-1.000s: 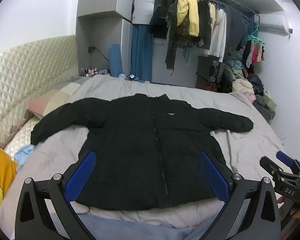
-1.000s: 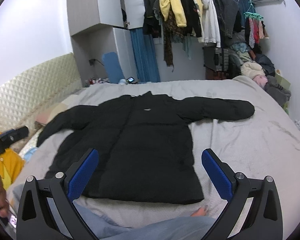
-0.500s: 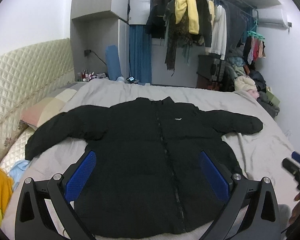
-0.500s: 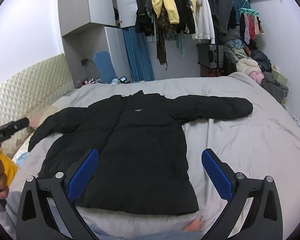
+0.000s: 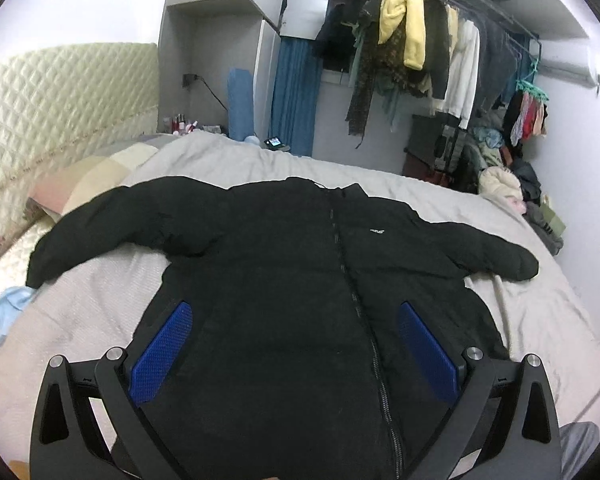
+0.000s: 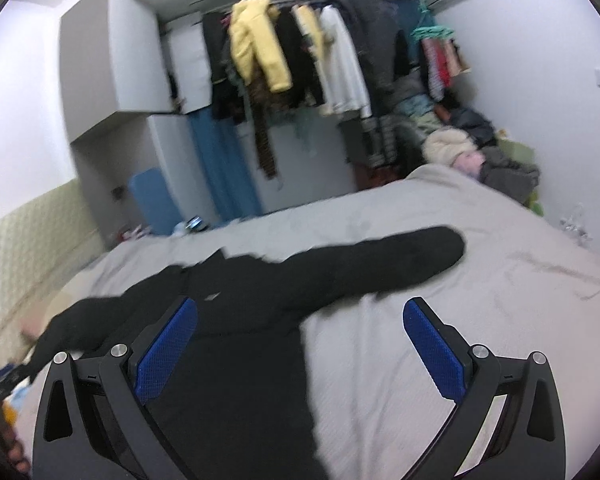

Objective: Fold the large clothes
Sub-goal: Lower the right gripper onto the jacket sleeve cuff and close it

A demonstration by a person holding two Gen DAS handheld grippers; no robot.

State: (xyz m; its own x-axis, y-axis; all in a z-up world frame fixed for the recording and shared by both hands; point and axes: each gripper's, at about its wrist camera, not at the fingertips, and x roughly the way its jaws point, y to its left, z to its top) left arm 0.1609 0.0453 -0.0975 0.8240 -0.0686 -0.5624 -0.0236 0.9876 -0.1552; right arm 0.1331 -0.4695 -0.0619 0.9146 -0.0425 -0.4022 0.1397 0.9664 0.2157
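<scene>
My left gripper hangs over the lower body of the black jacket, its blue pads spread wide with nothing between them; I cannot tell whether the fingertips brush the padded cloth or float just above it. My right gripper is released just as wide and holds nothing. It sits over the jacket's right edge, with one pad above black cloth and the other above the bare grey bedspread.

The jacket lies flat on the bed, front up, zip closed, collar at the far side and hem nearest me, so its body runs near to far. Both sleeves stretch out sideways, across that axis. The right sleeve lies just ahead of my right gripper, running from the shoulder out to the far right, its cuff well beyond the right pad. The left sleeve runs out to the far left towards the pillow, its cuff near the left edge of the bed.

I judge no fold is made yet. The right sleeve looks the likely first flap, and my right gripper is plainly the nearer one to it; the left is centred on the body, well apart from either cuff. The right wrist view is blurred, so fine contact there is beyond telling.
</scene>
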